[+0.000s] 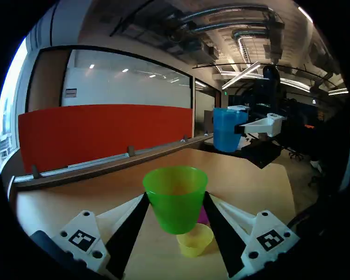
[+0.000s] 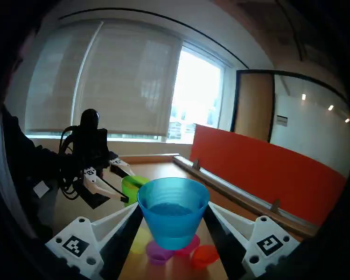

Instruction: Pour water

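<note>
- We work over a pale wooden surface [image 1: 249,182] in an office. A red partition [image 1: 105,133] runs along its far edge, a window [image 2: 123,98] with blinds lies beyond one end, and bare pipes [image 1: 231,28] cross the ceiling.
- In the left gripper view, the surface's right edge gives onto open floor [image 1: 300,177], and the middle of the surface lies bare.
- Our left hand-held gripper [image 1: 175,205] clamps a green cup [image 1: 176,186] from both sides, upright above the surface.
- Our right hand-held gripper [image 2: 173,212] grips a blue cup [image 2: 172,231], upright, with water [image 2: 170,209] partway up it.
- The two held cups are apart, not touching.
- A yellow cup [image 1: 194,239], a purple cup [image 2: 158,252], a pink cup [image 2: 190,245] and an orange cup [image 2: 204,255] stand grouped on the surface below the held cups.
</note>
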The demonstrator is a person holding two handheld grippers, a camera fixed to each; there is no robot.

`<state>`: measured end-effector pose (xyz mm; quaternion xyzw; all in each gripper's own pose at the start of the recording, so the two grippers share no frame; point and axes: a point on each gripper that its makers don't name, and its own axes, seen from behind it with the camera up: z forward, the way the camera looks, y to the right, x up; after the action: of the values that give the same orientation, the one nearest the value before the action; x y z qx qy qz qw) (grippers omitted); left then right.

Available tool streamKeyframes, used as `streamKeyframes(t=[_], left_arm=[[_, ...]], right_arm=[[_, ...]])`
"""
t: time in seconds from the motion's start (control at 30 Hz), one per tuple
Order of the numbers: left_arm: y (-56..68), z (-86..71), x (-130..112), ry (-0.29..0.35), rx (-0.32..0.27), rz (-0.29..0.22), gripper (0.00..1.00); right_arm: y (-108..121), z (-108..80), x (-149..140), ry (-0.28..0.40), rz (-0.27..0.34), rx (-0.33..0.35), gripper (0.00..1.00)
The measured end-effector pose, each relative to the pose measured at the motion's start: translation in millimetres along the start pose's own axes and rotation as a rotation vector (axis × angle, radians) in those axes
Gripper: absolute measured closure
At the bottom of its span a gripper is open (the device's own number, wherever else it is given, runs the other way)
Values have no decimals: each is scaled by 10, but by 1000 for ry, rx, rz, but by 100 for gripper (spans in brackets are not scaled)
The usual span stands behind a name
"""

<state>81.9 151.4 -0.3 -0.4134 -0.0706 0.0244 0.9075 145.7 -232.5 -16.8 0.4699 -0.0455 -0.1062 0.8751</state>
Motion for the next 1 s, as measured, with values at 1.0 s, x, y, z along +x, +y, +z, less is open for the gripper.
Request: streamKeyframes(t=[1.0], left_arm=[[194,-68,71,21,-57,23,17]], right_arm=[[-21,147,239,14,-135,8,11]])
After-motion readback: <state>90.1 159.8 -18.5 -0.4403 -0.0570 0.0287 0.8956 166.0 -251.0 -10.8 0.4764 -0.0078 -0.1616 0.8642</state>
